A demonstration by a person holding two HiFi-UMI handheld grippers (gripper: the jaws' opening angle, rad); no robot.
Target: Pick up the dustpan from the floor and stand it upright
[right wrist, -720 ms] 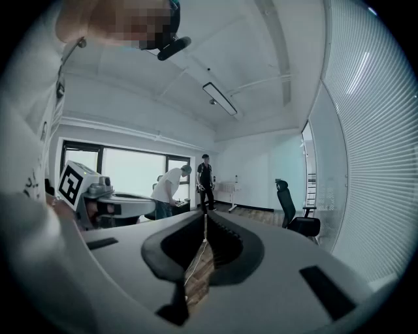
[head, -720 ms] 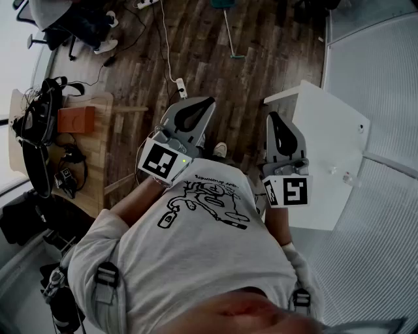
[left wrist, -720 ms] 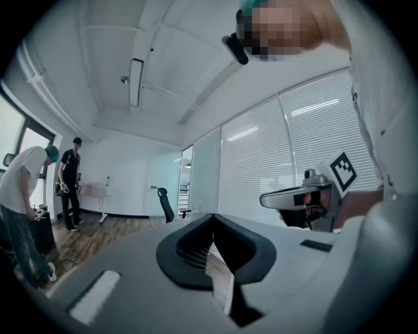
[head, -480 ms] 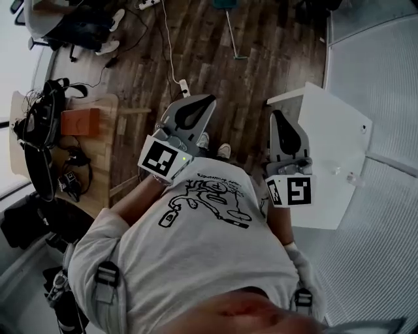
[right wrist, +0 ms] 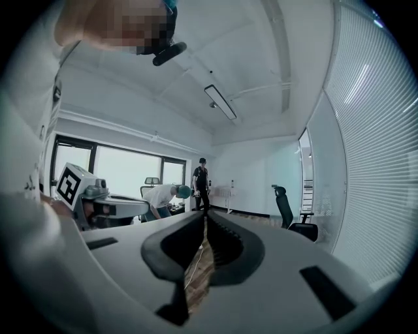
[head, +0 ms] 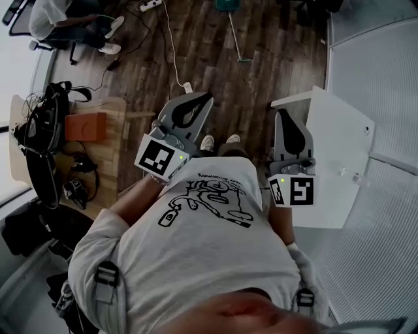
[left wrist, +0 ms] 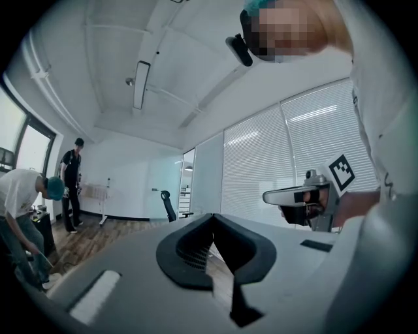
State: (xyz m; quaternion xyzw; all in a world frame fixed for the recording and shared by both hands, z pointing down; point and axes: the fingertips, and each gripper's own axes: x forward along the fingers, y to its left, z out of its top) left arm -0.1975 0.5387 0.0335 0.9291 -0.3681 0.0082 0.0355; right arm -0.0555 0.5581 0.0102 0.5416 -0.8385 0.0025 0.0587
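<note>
A long-handled thing with a teal head, apparently the dustpan [head: 235,36], lies on the wooden floor at the top edge of the head view, far ahead of both grippers. I hold both grippers at chest height, pointing level. My left gripper [head: 206,98] is shut with nothing between its pads [left wrist: 212,218]. My right gripper [head: 281,113] is also shut and empty, its jaws meeting in the right gripper view [right wrist: 204,216]. Each gripper shows in the other's view: the right one [left wrist: 307,194] and the left one [right wrist: 98,203].
A white table [head: 339,150] stands close on the right. A wooden table [head: 108,156] with an orange box [head: 85,125] and bags is on the left. A white cable and power strip [head: 187,87] cross the floor. A person [head: 59,16] sits at far left; an office chair [right wrist: 294,218] stands ahead.
The floor and furniture have slid down the head view as I step forward, and my shoes have come into sight. Both grippers stay shut at chest height.
</note>
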